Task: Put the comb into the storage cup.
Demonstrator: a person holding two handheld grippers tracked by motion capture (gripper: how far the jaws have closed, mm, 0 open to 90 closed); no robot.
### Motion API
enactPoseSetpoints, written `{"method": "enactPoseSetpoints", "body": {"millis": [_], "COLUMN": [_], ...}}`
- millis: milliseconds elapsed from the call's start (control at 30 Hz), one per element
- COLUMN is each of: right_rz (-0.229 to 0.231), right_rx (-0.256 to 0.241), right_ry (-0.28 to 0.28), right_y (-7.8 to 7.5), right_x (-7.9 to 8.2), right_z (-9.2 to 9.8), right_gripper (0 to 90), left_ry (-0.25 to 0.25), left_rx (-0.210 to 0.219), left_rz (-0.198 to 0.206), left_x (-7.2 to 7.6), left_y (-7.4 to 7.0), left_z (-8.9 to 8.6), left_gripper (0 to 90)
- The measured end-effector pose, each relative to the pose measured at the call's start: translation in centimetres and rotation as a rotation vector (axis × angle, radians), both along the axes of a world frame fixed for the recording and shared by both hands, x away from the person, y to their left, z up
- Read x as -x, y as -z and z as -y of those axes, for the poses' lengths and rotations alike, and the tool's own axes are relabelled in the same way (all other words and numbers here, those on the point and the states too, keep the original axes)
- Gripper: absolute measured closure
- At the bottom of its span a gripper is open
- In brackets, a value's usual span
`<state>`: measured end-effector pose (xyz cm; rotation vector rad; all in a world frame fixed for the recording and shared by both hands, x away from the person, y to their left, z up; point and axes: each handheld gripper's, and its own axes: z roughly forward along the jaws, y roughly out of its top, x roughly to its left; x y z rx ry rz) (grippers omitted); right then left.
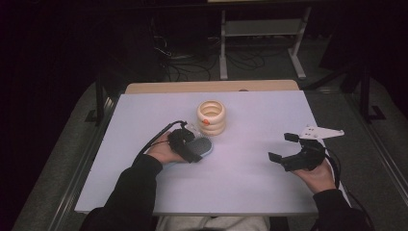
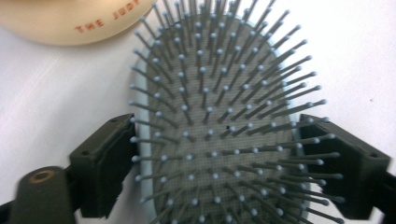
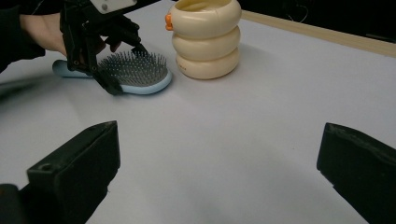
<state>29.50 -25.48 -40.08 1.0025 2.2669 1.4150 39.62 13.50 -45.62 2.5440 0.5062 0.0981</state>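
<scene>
The left gripper (image 2: 215, 163) is clamping its jaws on the pale-blue oval plastic hairbrush (image 2: 219, 107), lifting judged next, while the right gripper (image 3: 224, 177) is idling, jaws agape.

High view overhead, gripper views low, close, sharing hairbrush (image 2: 219, 116)

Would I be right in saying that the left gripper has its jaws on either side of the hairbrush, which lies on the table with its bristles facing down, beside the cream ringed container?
Not quite: the hairbrush lies bristles up, as the left gripper view shows. The rest stands: the left gripper has a jaw on each side of the brush head, on the table beside the cream ringed container.
</scene>
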Motion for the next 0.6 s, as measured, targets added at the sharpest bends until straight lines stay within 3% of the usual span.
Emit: {"method": "enactPoseSetpoints", "body": {"millis": [333, 600], "right_rz": [0.000, 0.000], "right_rx": [-0.001, -0.005], "right_ry": [0.001, 0.001], "right_y": [0.01, -0.02], "right_x": [-0.01, -0.01], "right_z": [0.01, 0.08], "right_gripper": [0.0, 0.0], "left_ry": [0.028, 0.036], "left_rx": [-0.012, -0.020], "left_rz": [0.033, 0.034], "left_x": [0.25, 0.36], "left_y": [-0.07, -0.19], "left_z": [0.11, 0.09], "left_gripper": [17.9, 18.8]}}
